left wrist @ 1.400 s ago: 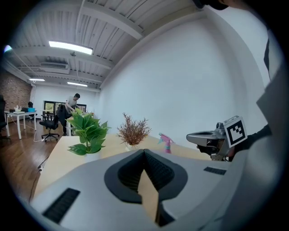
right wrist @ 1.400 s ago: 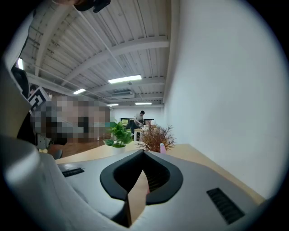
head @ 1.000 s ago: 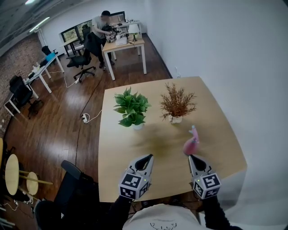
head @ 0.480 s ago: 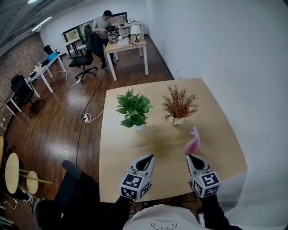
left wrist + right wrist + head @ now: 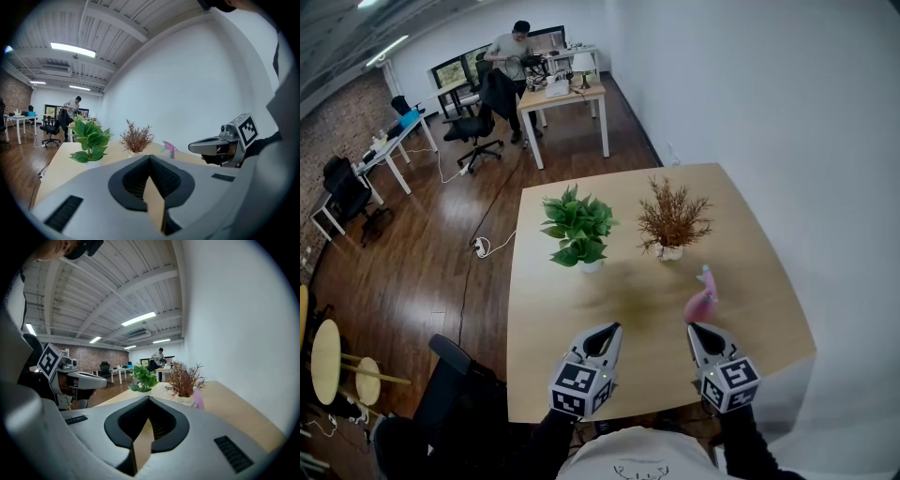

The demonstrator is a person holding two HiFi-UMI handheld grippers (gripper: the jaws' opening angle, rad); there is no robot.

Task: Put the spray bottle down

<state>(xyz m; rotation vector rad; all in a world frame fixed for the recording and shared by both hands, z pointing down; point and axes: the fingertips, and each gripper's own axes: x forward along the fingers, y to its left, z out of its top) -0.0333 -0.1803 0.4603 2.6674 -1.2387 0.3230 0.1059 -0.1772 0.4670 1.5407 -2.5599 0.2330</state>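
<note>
Barely anything has been shifted since a second ago, tbh: the pink plastic spray bottle [image 5: 701,300] is found in pretty much the same spot, right of centre in the lower half of the head view. Only the person [image 5: 508,52] at the far desk, upper left, is seen in a slightly different pose.

The bottle is stood on the light wooden bench [image 5: 750,253], just beyond the tip of the right claw [image 5: 700,330] and not gripped by it. In the right gripper view the right claw [image 5: 149,398] is shown closed with nothing in it, and the bottle [image 5: 198,399] is spotted a bit right of the tip. Same deal for the left claw [image 5: 605,330]: it's shown closed and empty in its own view [image 5: 150,157], held above the bench near the bottom edge.

Further up the frame, a green leafy plant in a white pot [image 5: 575,230] and a dry brown twiggy plant in a white pot [image 5: 670,217] are set side by side, well apart from both claws.
</note>
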